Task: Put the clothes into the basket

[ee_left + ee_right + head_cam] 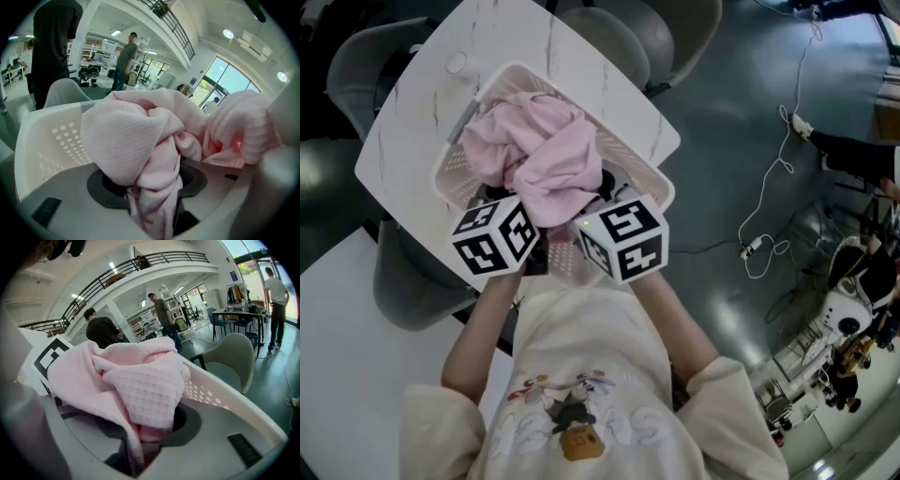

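Note:
A pink waffle-knit garment is bunched up in a white perforated basket on a white table. My left gripper sits at the near left of the pile and is shut on a fold of the pink garment, which runs down between its jaws. To its right, my right gripper is shut on another fold of the same garment. The basket's wall rises to the left in the left gripper view, and its rim crosses behind the cloth in the right gripper view.
The white table bears the basket, with grey chairs around it. A second white table lies at the near left. Cables trail over the floor at right. People stand in the background.

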Tool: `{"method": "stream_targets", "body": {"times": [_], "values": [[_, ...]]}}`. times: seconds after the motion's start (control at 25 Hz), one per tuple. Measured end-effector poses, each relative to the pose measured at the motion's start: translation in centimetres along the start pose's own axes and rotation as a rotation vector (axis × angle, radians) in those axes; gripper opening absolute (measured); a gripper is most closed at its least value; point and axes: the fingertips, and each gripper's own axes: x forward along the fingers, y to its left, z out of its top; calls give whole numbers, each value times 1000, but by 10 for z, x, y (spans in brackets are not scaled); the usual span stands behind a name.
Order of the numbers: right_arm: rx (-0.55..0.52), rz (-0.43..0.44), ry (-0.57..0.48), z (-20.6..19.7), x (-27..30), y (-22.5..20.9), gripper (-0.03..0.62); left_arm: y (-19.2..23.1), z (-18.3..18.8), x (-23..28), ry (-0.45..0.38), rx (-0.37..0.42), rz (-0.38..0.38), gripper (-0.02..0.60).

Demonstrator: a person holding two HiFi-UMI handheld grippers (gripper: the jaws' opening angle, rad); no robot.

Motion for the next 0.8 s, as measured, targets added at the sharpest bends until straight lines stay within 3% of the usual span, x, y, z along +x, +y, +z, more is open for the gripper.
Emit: {"method": "stream_targets", "body": {"times": [0.56, 0.8], "values": [[70, -14, 111, -20, 16, -16, 146, 14, -23, 19, 140, -135, 63, 238], [102, -54, 149, -23, 28, -28, 146, 19, -24, 35, 164, -156, 73, 238]]}}
